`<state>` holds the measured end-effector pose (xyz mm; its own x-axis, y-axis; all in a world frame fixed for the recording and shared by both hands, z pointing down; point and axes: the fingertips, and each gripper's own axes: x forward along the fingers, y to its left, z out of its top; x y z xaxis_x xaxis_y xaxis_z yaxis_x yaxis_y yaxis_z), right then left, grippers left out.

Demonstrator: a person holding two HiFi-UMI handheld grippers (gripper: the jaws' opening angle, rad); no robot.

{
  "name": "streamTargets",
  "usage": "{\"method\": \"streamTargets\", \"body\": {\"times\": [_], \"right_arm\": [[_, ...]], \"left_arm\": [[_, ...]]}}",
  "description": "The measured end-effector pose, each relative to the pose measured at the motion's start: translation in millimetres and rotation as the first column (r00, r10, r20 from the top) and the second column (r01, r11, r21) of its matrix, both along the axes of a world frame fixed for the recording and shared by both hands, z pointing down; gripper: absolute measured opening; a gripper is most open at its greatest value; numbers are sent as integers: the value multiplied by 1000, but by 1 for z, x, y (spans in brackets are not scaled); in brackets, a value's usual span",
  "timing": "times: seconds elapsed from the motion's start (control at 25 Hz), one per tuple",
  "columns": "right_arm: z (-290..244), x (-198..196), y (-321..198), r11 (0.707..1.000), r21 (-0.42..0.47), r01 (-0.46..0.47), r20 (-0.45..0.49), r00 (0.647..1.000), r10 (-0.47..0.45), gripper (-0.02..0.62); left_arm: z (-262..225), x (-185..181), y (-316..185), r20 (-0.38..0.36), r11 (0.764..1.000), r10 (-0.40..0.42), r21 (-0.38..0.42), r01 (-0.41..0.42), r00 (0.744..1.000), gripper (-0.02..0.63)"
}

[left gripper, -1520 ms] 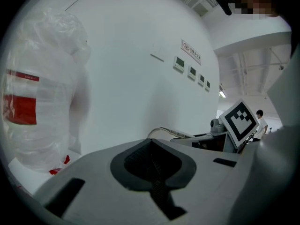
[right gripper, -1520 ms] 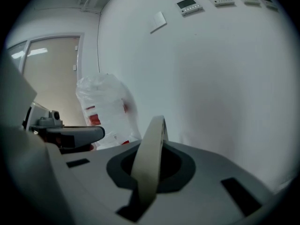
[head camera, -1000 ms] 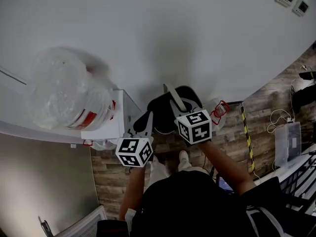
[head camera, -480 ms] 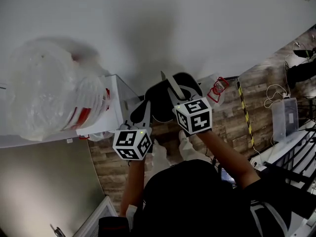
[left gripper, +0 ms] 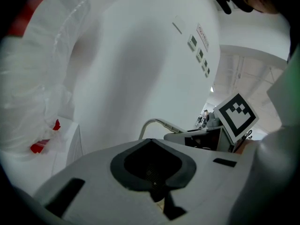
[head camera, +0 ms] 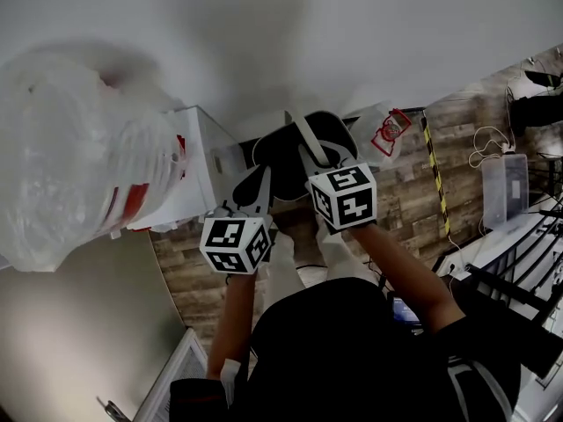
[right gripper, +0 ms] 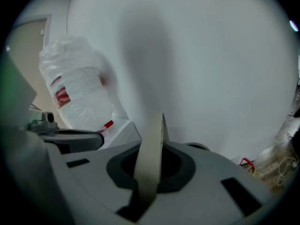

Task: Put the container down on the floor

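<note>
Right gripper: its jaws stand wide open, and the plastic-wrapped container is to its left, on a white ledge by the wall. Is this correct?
Not quite. The right gripper has its jaws shut together with nothing between them, as the right gripper view shows. The rest holds: the plastic-wrapped container is to its left, on the white ledge by the wall.

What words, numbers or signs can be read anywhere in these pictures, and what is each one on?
No text here is readable.
Red label on the plastic-wrapped container: too blurred to read.
Red-and-white tag near the wall: too small to read.
Wall panels: markings too small to read.
Marker cubes: black-and-white square patterns only, no words.
</note>
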<state>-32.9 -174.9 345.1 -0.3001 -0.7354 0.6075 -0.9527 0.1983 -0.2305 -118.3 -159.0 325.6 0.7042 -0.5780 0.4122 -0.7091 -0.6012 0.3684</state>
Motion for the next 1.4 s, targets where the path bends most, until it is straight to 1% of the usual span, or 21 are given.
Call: {"method": "streamTargets", "body": {"times": [0.28,0.6,0.88,1.08,1.24,1.4], "right_arm": [[40,0,5,997,-66,-33,-20,999,31,32],[92,0,18,985,-169,-45,-43,998,38,32],[130,7,28,970,-223,-96,-36,995,91,32],[157,8,35,956,-269,-119,-34,993,114,32],[177,11,36,949,-288,-130,-38,992,124,32],[196,13,38,942,-307,-138,-40,990,133,32]], "left_arm": [[43,-1,6,9,997,10,-80,-9,1000,17],[88,-10,6,26,991,0,-137,4,1000,17],[124,-7,18,44,982,33,-188,-24,998,17],[148,-6,24,59,976,50,-214,-36,997,17],[166,-1,25,56,972,66,-231,-52,996,17],[181,-8,15,57,971,55,-237,-40,997,17]]}}
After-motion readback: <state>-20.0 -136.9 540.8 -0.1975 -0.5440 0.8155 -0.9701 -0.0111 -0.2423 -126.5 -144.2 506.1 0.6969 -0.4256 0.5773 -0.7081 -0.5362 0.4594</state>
